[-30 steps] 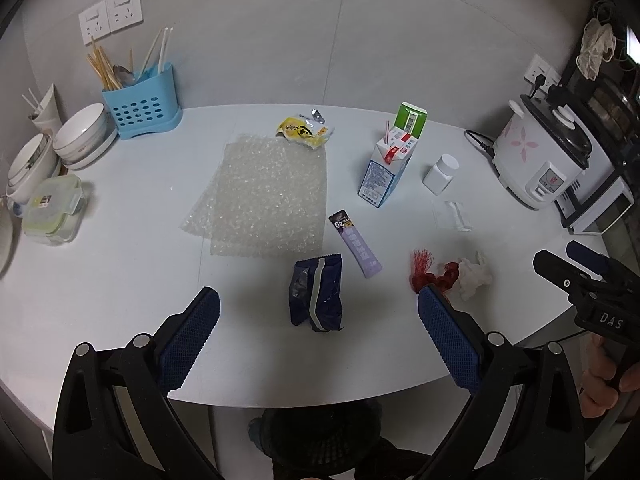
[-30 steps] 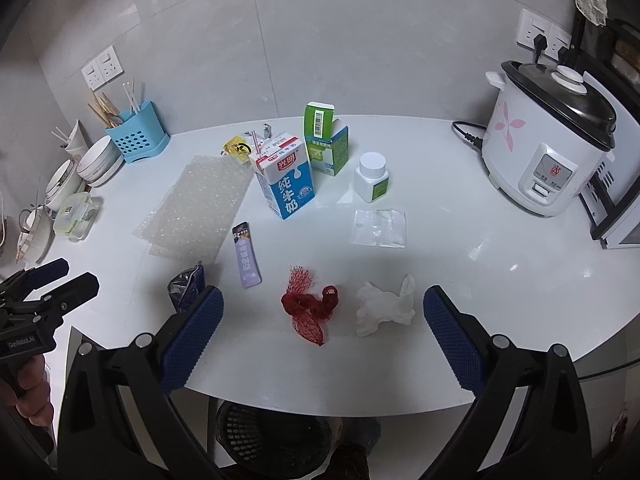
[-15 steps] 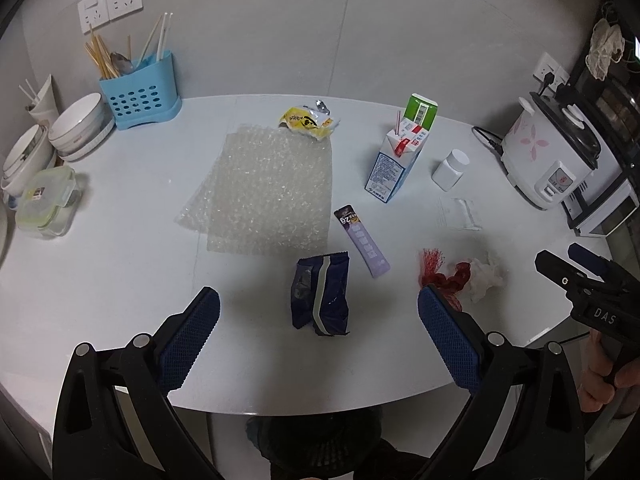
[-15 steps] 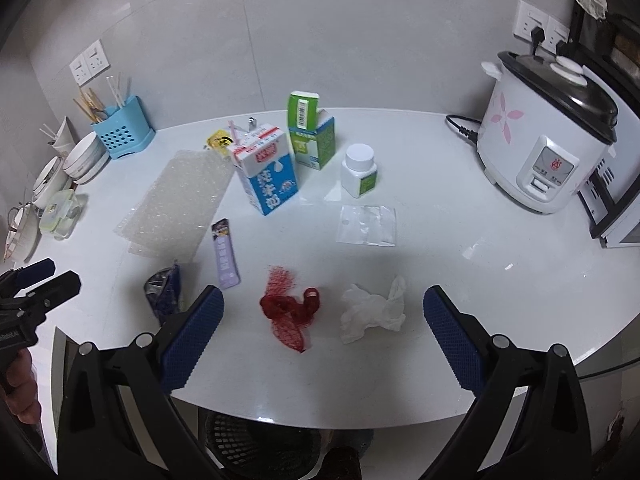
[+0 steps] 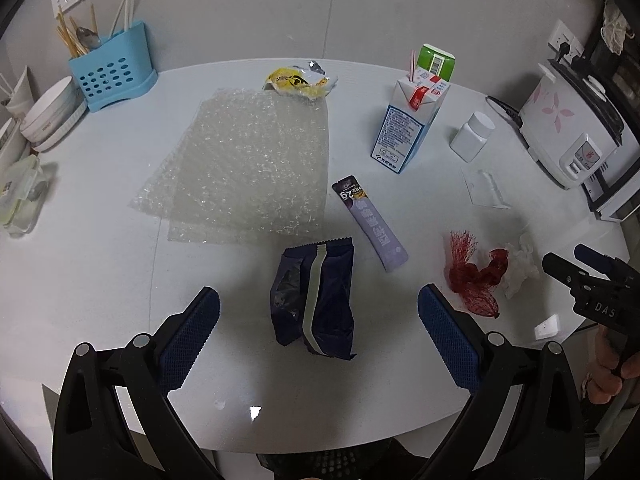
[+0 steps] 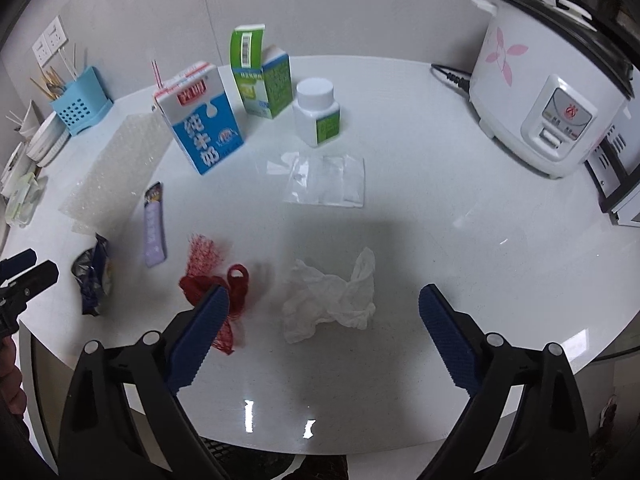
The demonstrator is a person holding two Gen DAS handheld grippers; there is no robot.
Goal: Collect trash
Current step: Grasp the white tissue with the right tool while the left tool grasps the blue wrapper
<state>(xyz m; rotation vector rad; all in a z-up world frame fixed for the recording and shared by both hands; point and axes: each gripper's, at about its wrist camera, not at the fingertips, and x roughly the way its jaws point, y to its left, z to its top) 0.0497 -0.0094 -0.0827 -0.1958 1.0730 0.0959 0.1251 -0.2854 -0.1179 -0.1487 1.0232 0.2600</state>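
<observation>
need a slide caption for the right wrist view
Open right gripper poised over a crumpled white tissue, red mesh net beside it on the cluttered white table.

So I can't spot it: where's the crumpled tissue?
Right wrist view: the crumpled tissue lies near the table's front edge, just right of the red mesh net.

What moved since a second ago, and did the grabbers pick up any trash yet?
Both came closer to the table. The left gripper now frames the dark blue wrapper; the right gripper frames the crumpled white tissue. Both are open and hold nothing. The red net, cartons and other trash lie where they were.
</observation>
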